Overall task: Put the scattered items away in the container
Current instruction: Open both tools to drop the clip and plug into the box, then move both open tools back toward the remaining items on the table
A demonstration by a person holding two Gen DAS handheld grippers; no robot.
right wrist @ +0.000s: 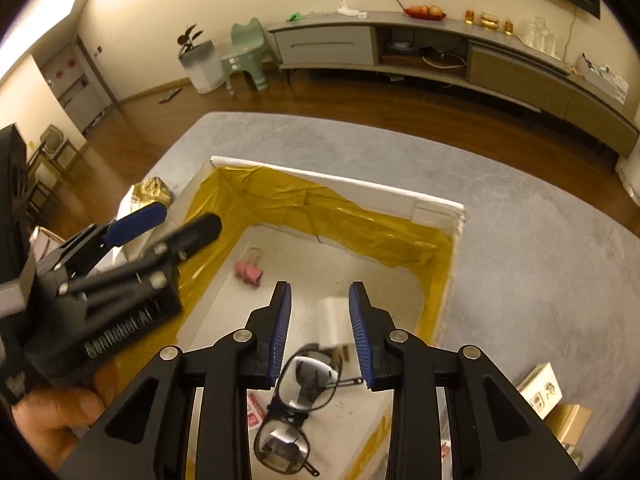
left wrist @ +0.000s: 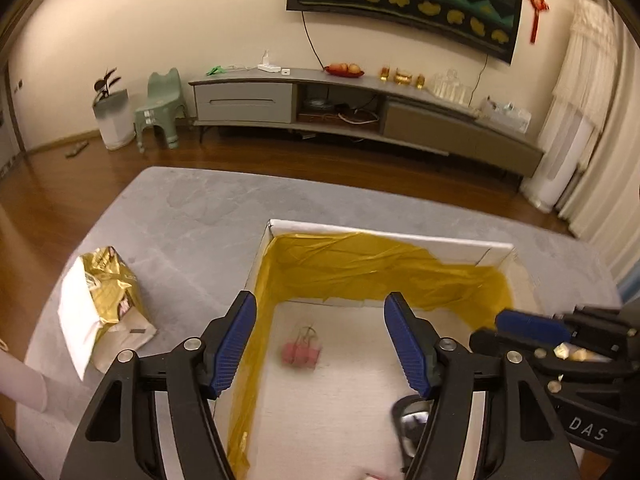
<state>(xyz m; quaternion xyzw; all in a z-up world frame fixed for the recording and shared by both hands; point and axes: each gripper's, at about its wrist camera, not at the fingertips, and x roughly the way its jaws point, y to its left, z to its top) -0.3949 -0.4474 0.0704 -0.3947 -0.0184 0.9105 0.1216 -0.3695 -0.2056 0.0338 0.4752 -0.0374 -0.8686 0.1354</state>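
Right wrist view, lower centre: black-framed glasses [right wrist: 294,408] inside white gold-lined box [right wrist: 440,203], beneath wide-open empty right gripper [right wrist: 320,334]; gold foil bag [left wrist: 106,304] outside, left.

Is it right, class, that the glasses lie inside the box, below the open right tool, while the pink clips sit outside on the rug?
Not quite. The pink clips lie inside the box too, as the right wrist view shows. The glasses are below the open right tool.
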